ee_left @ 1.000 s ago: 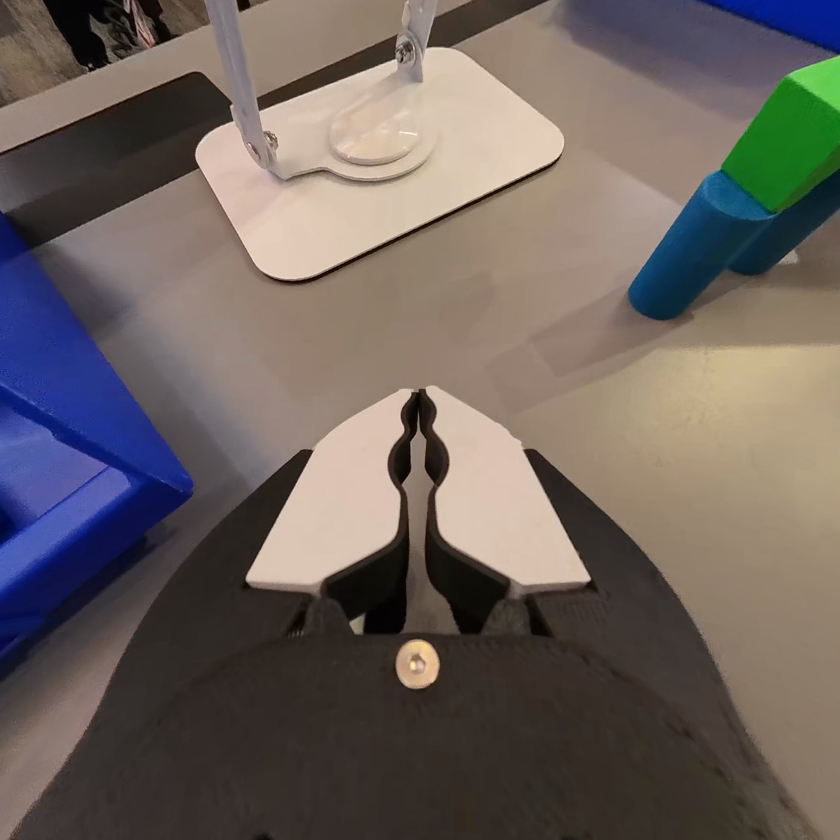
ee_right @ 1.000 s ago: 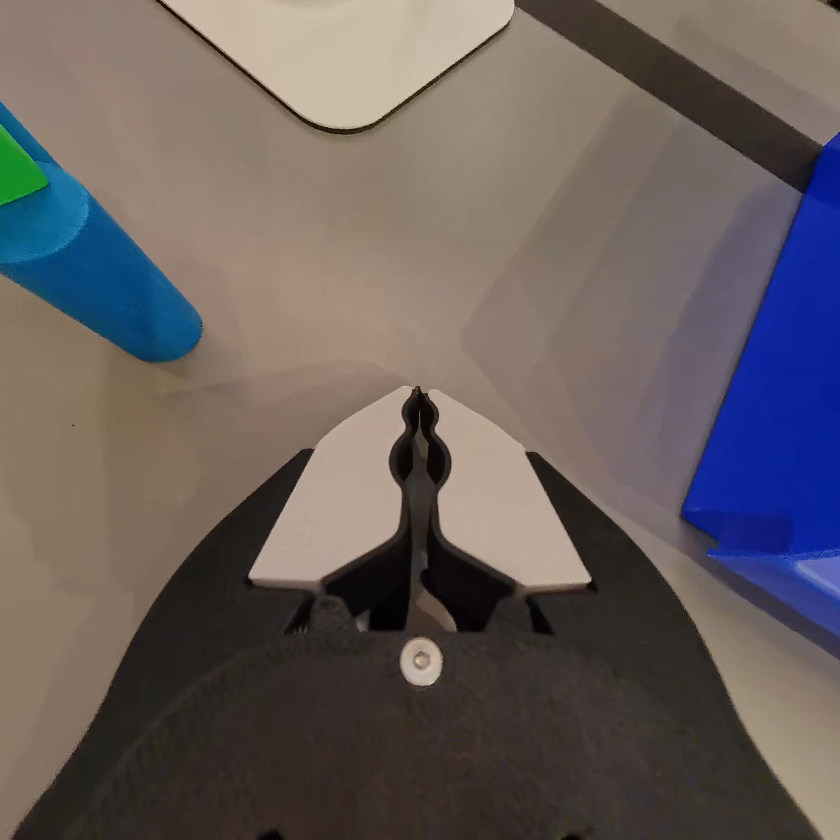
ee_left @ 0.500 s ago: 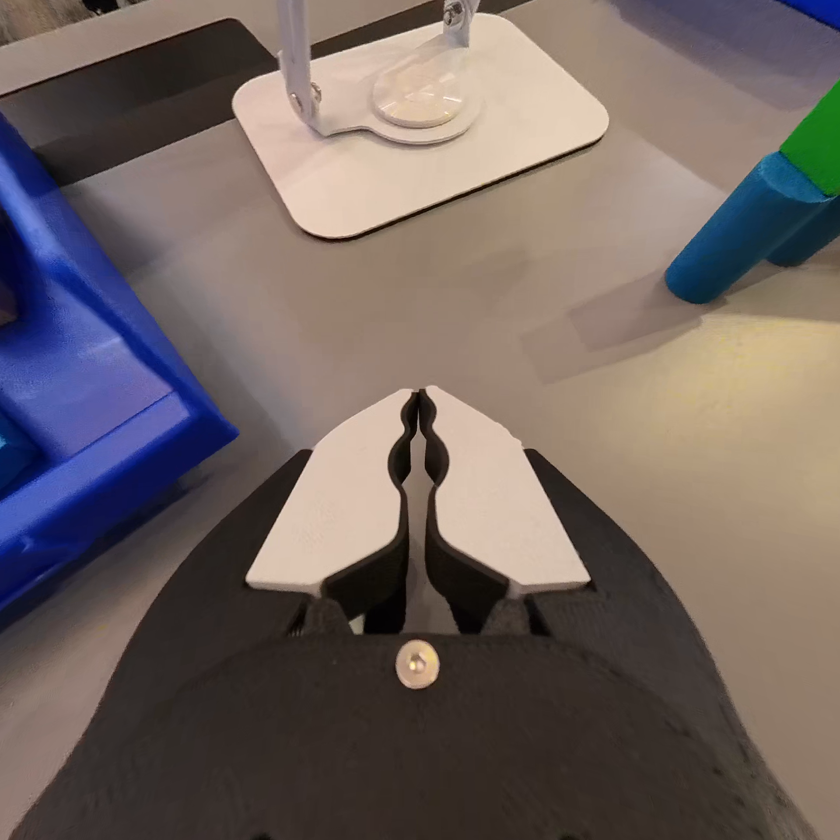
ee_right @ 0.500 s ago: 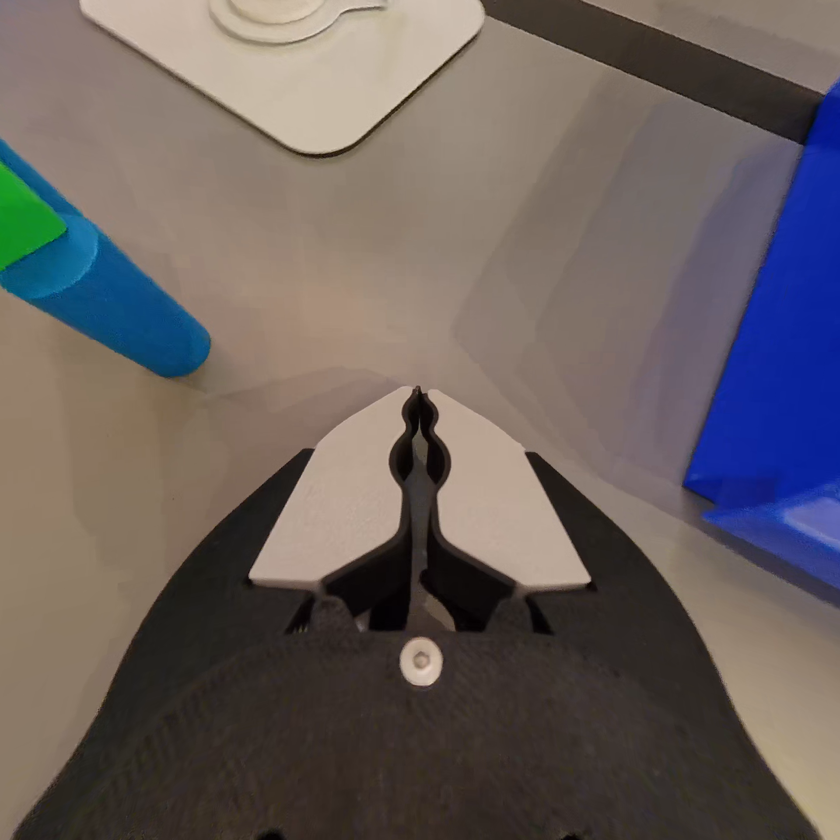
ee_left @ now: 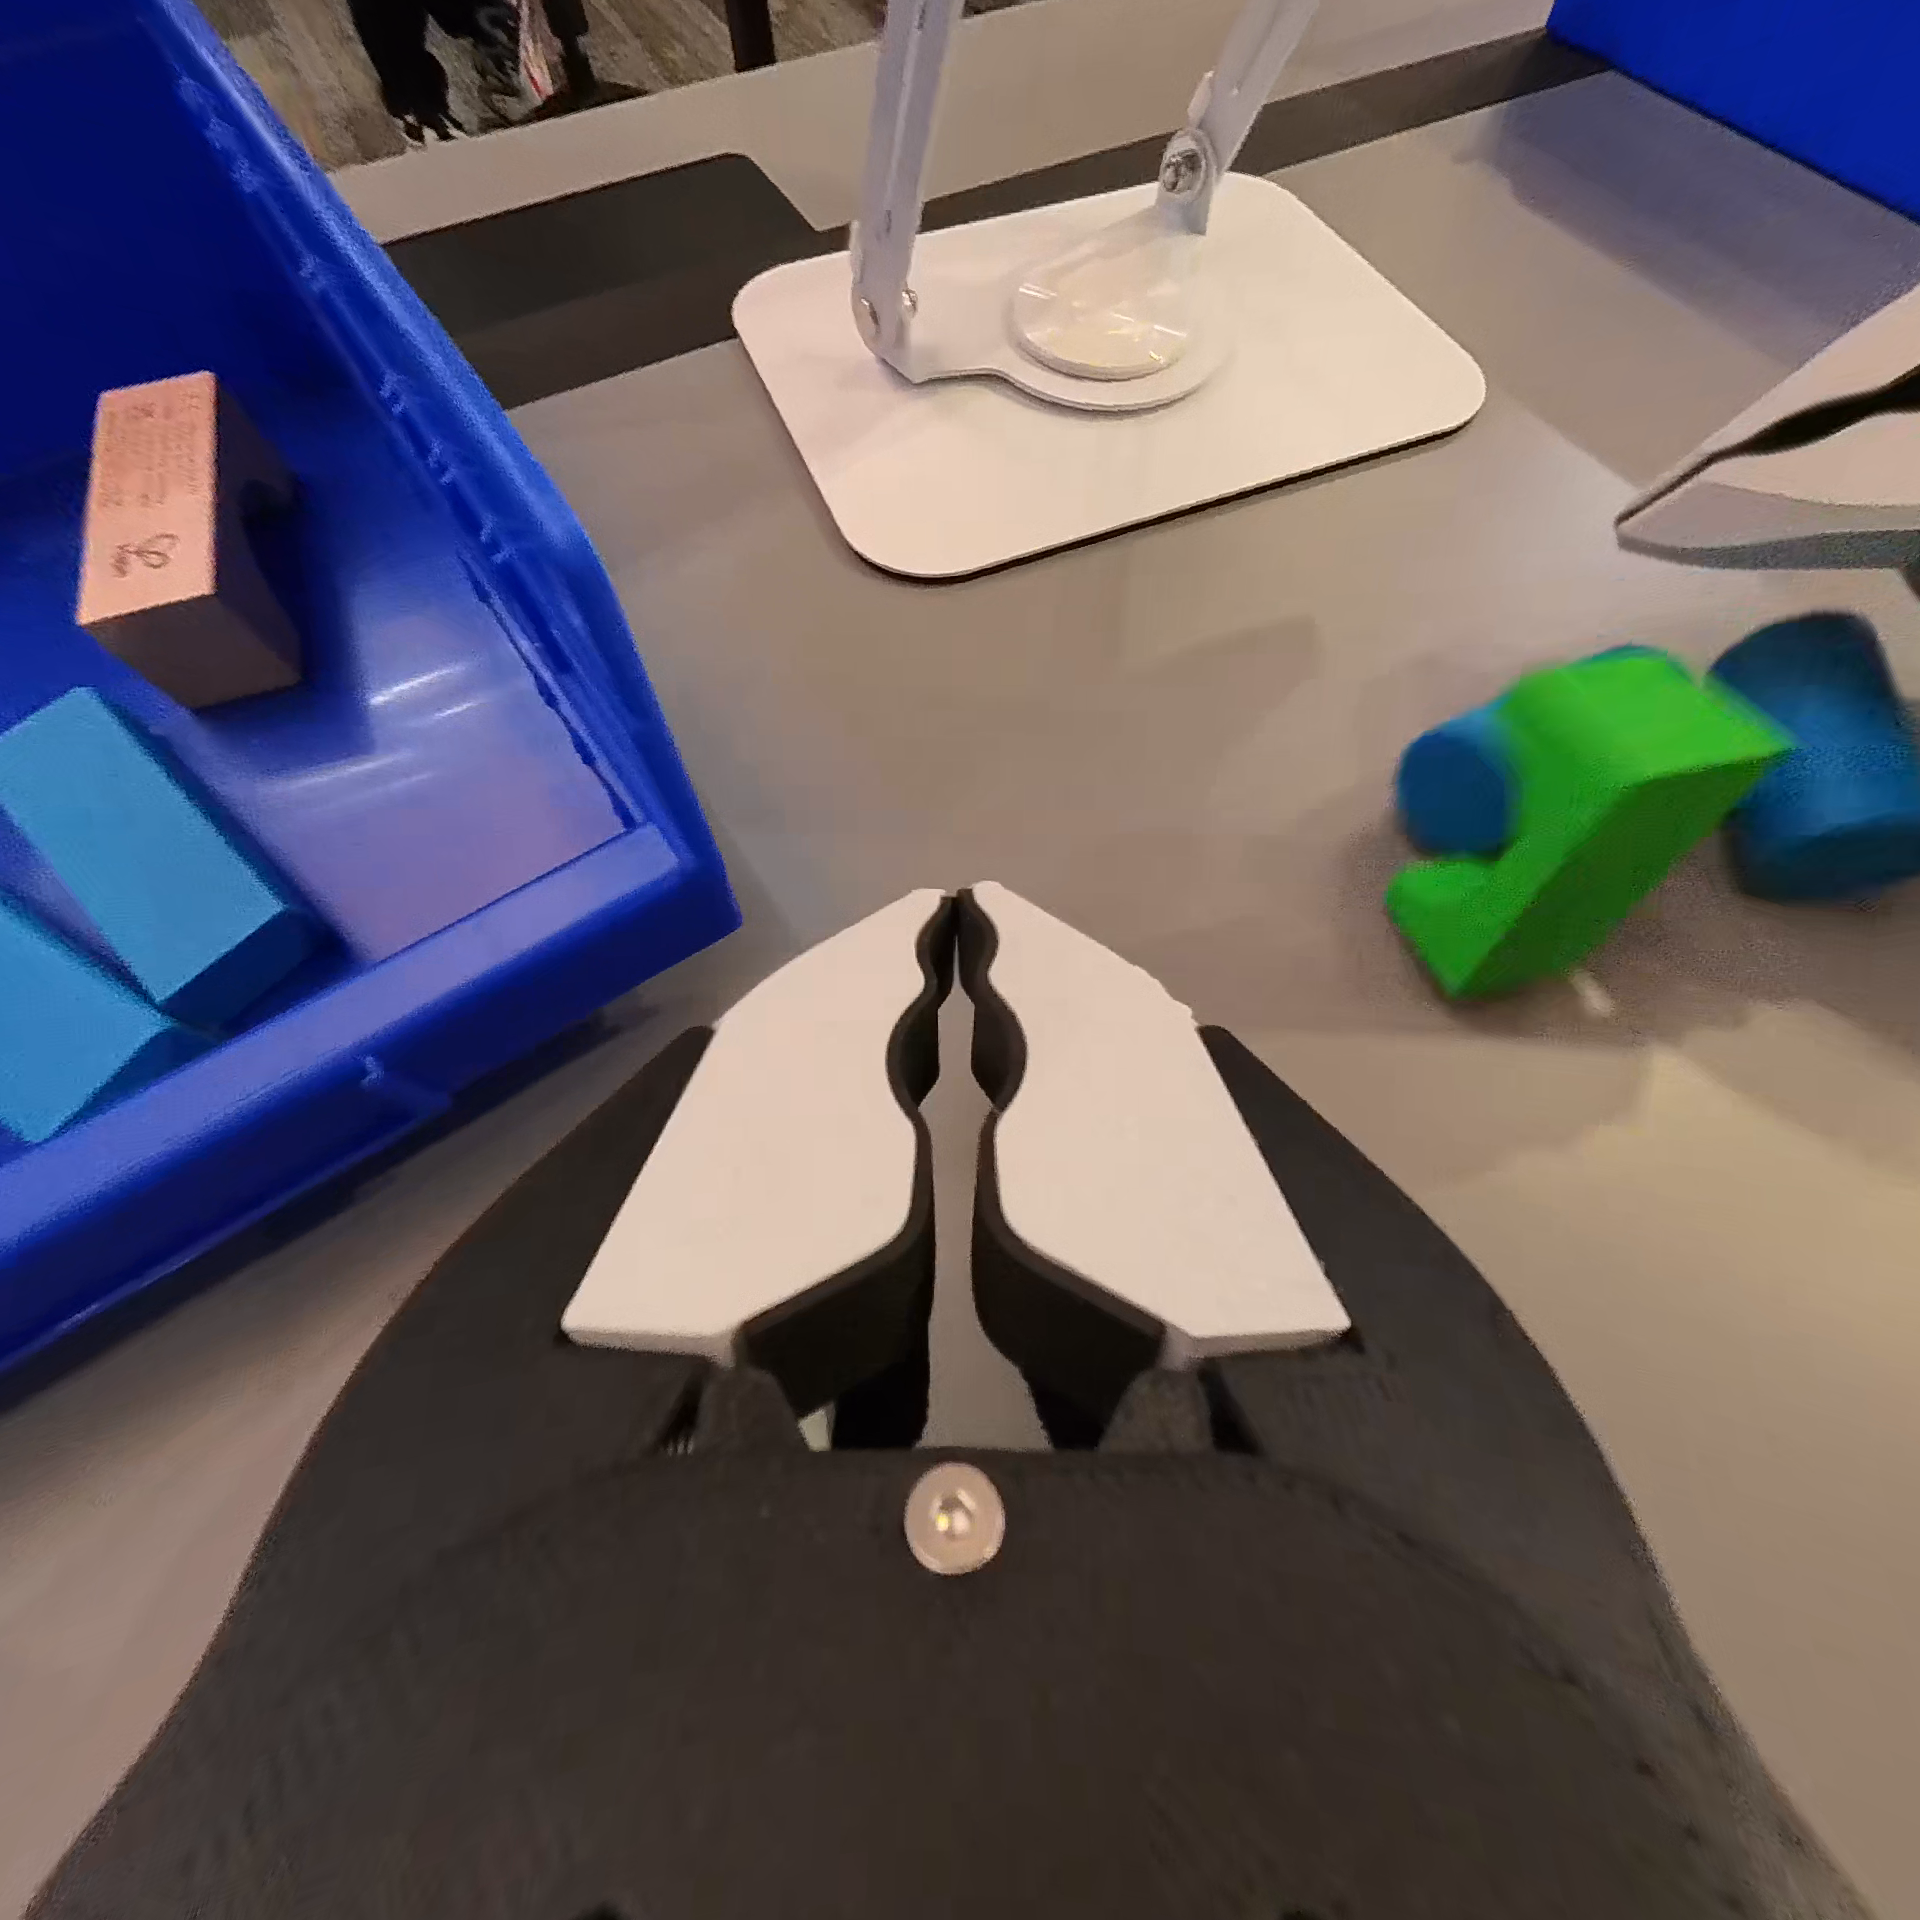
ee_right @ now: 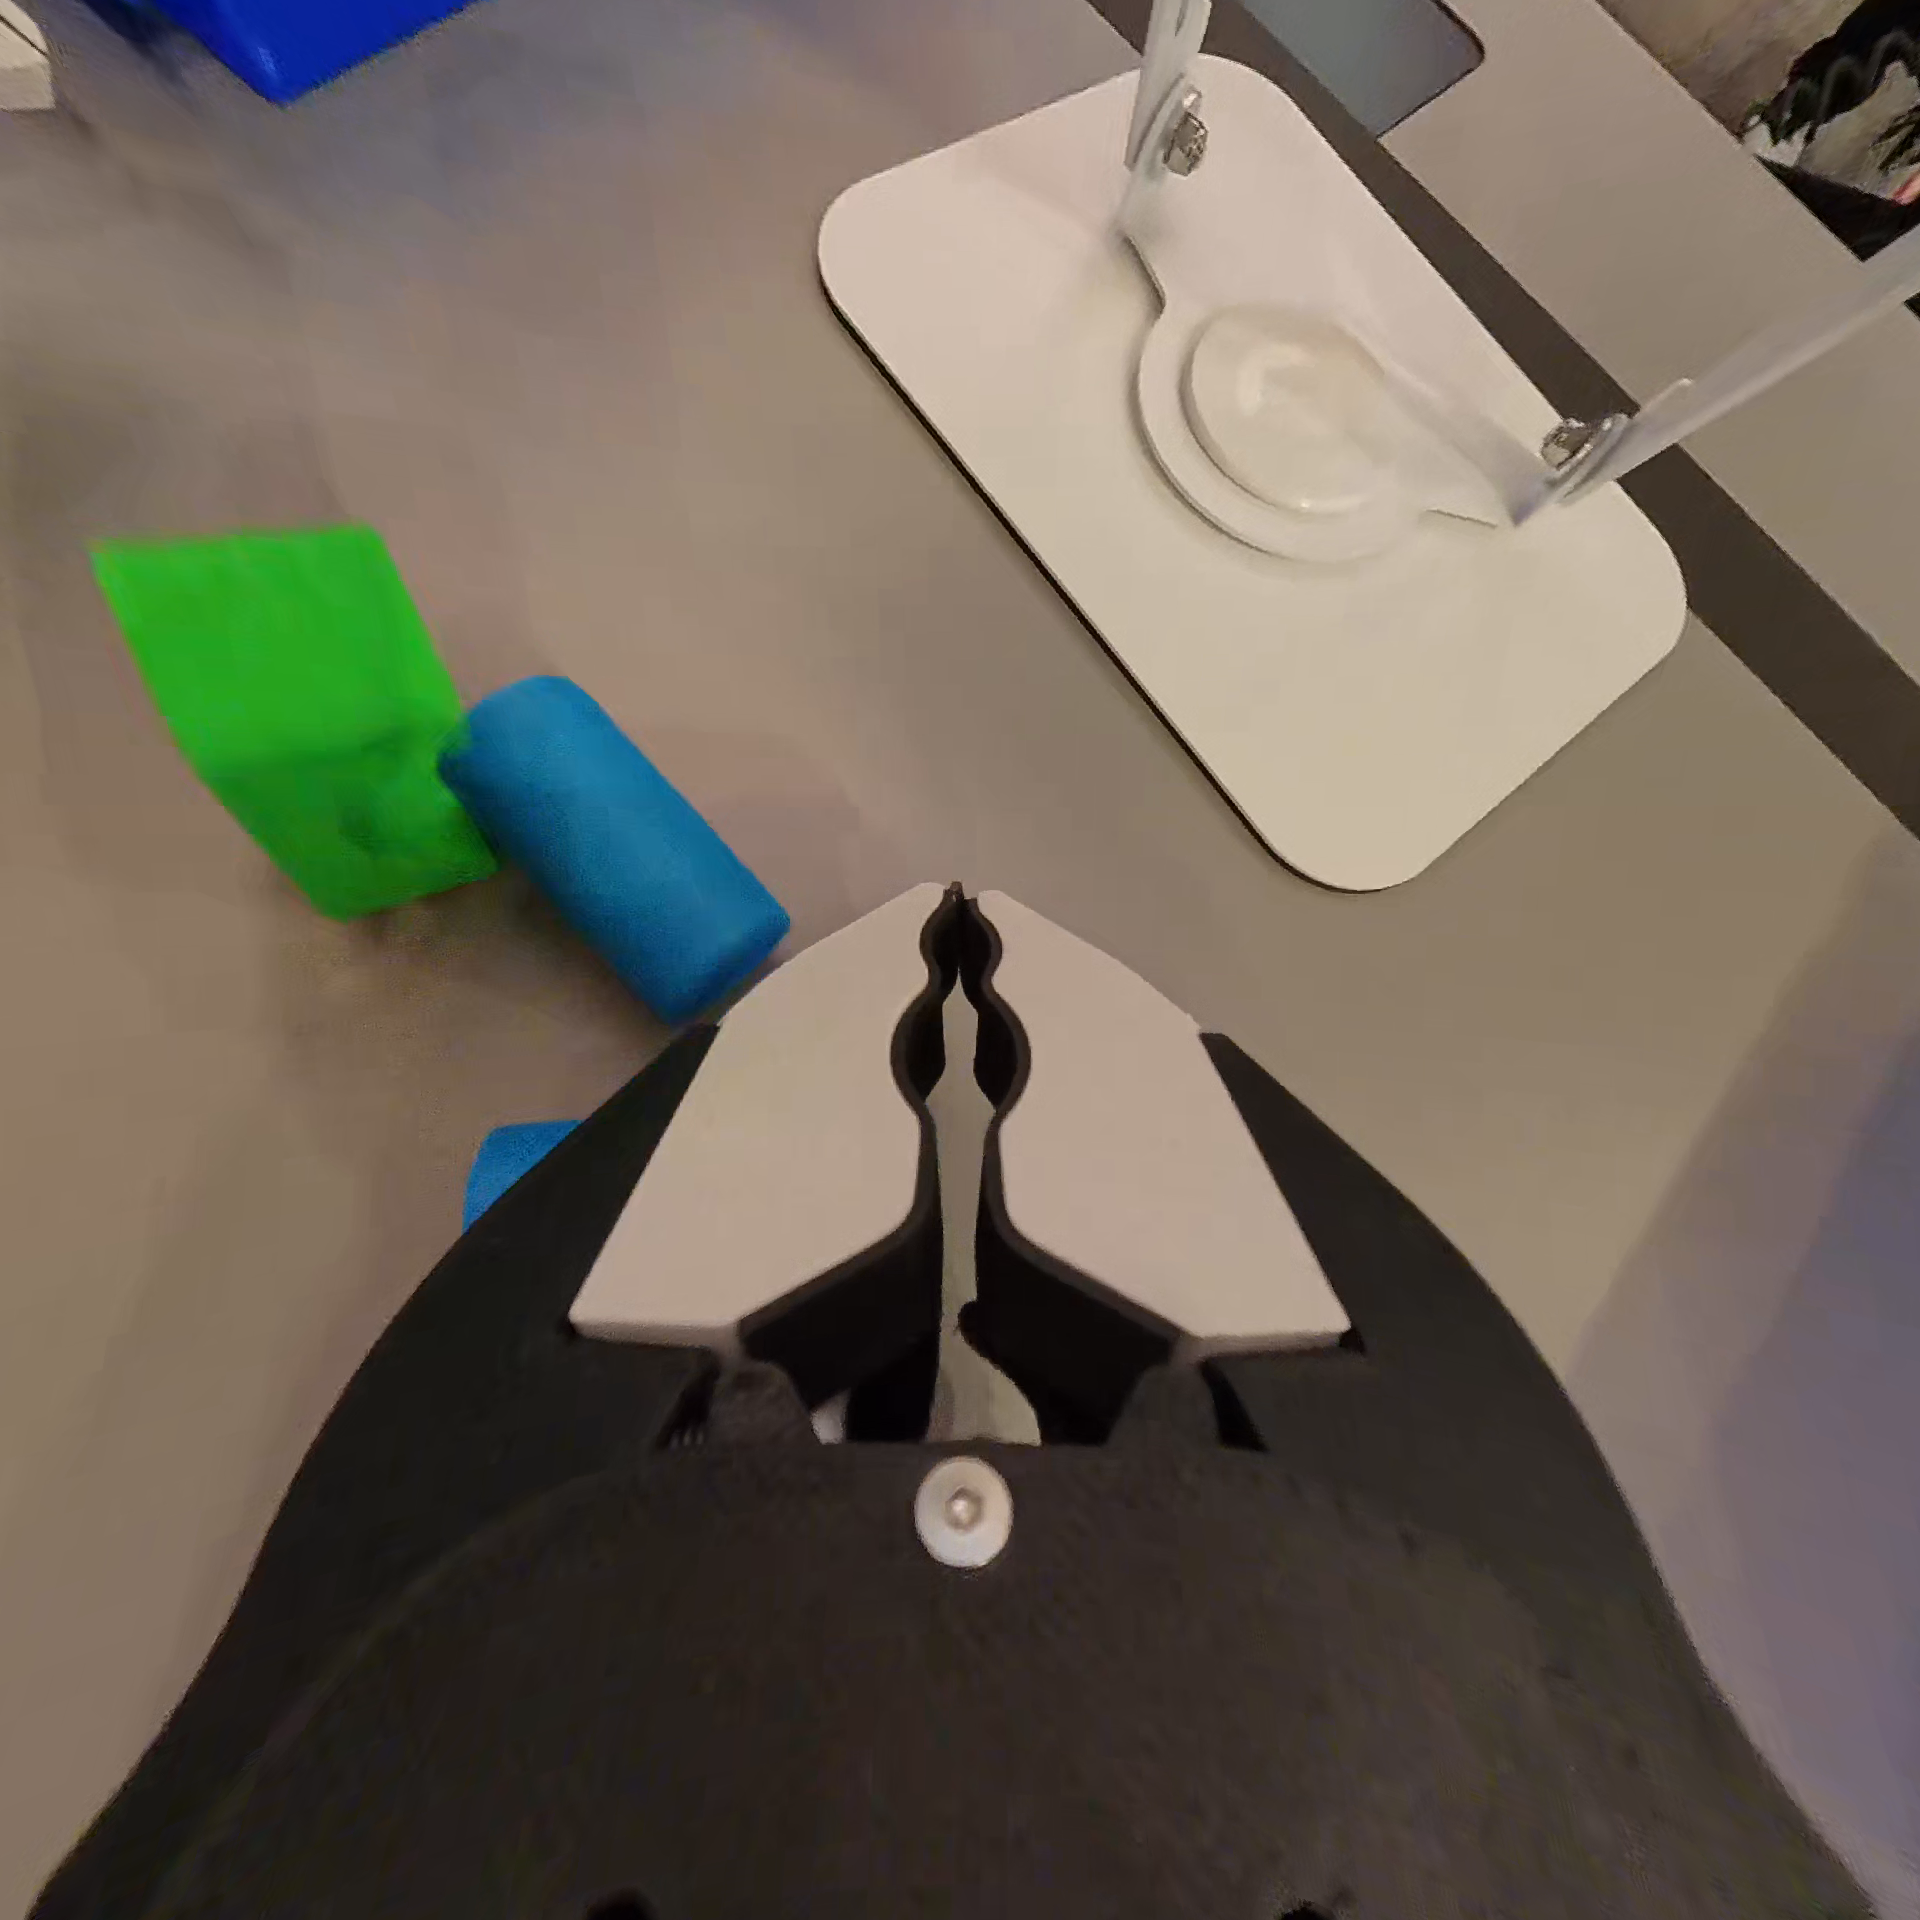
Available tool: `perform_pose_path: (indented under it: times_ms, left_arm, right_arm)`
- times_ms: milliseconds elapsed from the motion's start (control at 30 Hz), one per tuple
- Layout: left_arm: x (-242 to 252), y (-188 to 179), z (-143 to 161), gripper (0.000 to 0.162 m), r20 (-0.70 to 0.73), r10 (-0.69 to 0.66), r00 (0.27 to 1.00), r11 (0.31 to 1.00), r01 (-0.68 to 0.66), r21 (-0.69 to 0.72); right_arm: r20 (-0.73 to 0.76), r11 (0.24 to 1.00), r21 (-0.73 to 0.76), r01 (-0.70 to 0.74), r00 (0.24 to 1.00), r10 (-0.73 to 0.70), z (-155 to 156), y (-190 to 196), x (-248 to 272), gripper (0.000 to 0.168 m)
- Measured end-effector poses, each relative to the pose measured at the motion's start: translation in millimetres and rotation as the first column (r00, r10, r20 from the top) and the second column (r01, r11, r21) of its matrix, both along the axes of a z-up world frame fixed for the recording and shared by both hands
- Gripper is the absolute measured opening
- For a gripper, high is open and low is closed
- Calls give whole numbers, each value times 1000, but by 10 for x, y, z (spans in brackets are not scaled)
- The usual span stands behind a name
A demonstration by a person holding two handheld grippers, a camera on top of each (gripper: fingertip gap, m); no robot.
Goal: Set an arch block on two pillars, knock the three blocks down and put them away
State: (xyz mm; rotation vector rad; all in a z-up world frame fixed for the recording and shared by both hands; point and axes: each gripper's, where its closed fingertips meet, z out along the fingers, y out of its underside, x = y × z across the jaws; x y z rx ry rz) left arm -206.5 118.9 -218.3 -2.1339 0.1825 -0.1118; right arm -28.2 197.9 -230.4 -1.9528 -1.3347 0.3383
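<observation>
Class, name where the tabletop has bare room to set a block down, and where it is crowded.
Bare grey table lies between the blue bin, the white stand base and the fallen blocks. It is crowded around the green arch block and blue pillars.

Grey table [ee_left: 1039, 727]: blocks, bins, stand.

The arch [ee_left: 1579, 821] and both pillars are smeared by motion blur in the left wrist view, so their edges can't really be made out. One pillar [ee_right: 514, 1164] is mostly hidden behind the right gripper [ee_right: 958, 896] body, only a corner is seen. The left bin [ee_left: 343, 582] is cut off by the frame edge, and the stand [ee_left: 1112, 374] arms are cropped at the top.
</observation>
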Motion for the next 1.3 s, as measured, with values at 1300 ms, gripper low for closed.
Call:
perform_pose_path:
  times_ms: [1300]
  left_arm:
    - [-126, 36, -83, 0, 115, 50, 992, 999, -47, -25]
  right_arm:
    - [54, 969, -31, -244, 968, 246, 893, 198, 919, 34]
